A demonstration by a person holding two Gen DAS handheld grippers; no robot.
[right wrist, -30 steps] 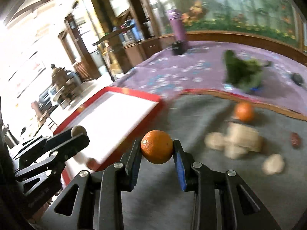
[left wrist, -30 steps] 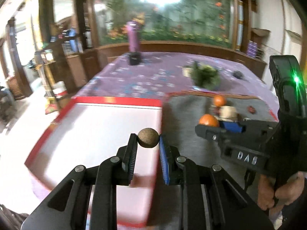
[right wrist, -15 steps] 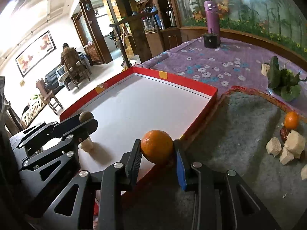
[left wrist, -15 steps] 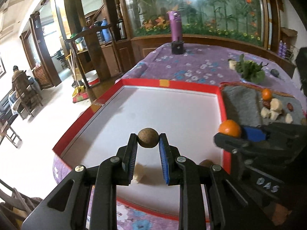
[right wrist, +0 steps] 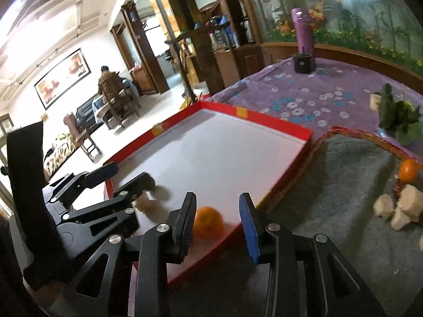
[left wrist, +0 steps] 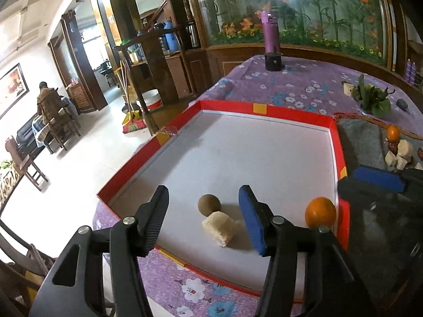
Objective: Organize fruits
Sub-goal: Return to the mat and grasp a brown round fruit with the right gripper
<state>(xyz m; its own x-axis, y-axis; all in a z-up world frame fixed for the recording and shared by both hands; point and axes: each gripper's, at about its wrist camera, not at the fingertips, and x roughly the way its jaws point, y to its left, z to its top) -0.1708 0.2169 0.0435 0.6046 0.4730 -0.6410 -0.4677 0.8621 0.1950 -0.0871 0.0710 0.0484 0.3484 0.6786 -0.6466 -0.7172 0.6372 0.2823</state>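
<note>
Step in hand, as I judge it: depositing fruit in the red tray.

- Left gripper: jaws spread, holding nothing. Brown round fruit lies on the tray floor, touching a pale chunk.
- Right gripper: released. Orange rests in the tray's near corner.

Next move, I judge: back to the grey mat for the second orange and the pale pieces — a wide approach.

The left view alone shows brown fruit and chunk touching; the right view blurs them.
</note>
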